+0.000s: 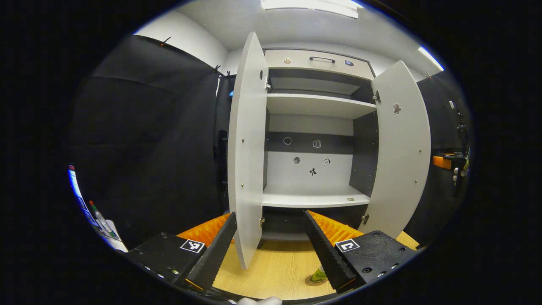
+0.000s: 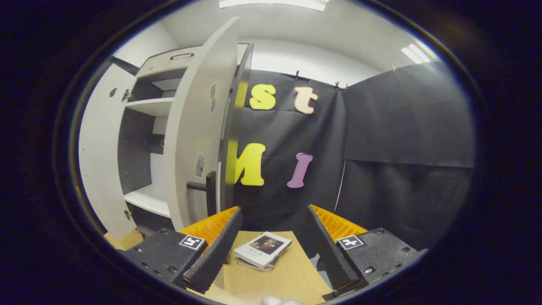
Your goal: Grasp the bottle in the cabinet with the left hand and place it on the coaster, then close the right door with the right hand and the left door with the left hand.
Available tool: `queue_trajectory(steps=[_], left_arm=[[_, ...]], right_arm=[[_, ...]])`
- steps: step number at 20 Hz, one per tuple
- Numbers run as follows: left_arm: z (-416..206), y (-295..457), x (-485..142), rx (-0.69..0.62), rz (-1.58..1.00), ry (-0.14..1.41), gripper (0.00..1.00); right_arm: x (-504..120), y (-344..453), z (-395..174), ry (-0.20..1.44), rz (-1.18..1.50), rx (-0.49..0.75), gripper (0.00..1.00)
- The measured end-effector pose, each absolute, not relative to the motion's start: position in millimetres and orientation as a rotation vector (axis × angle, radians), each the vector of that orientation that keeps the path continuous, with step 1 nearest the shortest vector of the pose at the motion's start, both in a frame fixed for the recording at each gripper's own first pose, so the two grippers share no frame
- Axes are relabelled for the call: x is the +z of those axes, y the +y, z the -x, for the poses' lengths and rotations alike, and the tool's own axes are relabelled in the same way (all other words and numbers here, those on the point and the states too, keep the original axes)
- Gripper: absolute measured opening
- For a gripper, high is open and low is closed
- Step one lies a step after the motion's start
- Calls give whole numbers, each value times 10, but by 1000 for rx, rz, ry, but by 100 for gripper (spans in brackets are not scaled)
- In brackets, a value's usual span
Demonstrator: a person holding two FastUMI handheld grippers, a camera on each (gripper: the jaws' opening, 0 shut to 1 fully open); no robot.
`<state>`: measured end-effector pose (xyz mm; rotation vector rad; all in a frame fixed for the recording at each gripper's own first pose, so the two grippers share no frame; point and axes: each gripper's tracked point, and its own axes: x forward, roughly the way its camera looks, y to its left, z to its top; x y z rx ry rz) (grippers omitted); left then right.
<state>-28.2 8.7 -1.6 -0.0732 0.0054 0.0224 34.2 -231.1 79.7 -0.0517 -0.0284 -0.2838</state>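
The white cabinet (image 1: 313,106) stands with both doors swung wide, and its shelves (image 1: 313,199) are bare. In the left gripper view the left door (image 1: 247,148) hangs edge-on just beyond my left gripper (image 1: 268,215), which is open and holds nothing. The right door (image 1: 402,148) stands to the right. A green-labelled bottle (image 1: 318,275) rests on a round brown coaster (image 1: 310,282) on the table, partly hidden behind a finger. In the right gripper view my right gripper (image 2: 274,209) is open and empty, to the right of the right door (image 2: 199,135) and its dark handle (image 2: 207,190). The left door (image 2: 97,148) shows beyond.
A wooden table (image 1: 275,267) runs under the cabinet. A small stack of books (image 2: 262,250) lies on the table (image 2: 292,275) between my right gripper's fingers. Marker pens (image 1: 101,220) sit at the far left edge. A drawer with a handle (image 1: 322,59) tops the cabinet.
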Motion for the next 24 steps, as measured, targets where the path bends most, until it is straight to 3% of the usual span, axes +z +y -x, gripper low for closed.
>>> queue_trajectory(steps=[12,24], left_arm=[[407,98,-54,71,77,31,96],[557,142,-95,72,72,46,94]], right_arm=[[722,-2025,-588,0,106,-219,96],[671,-1184,-720,9,63,-89,96]])
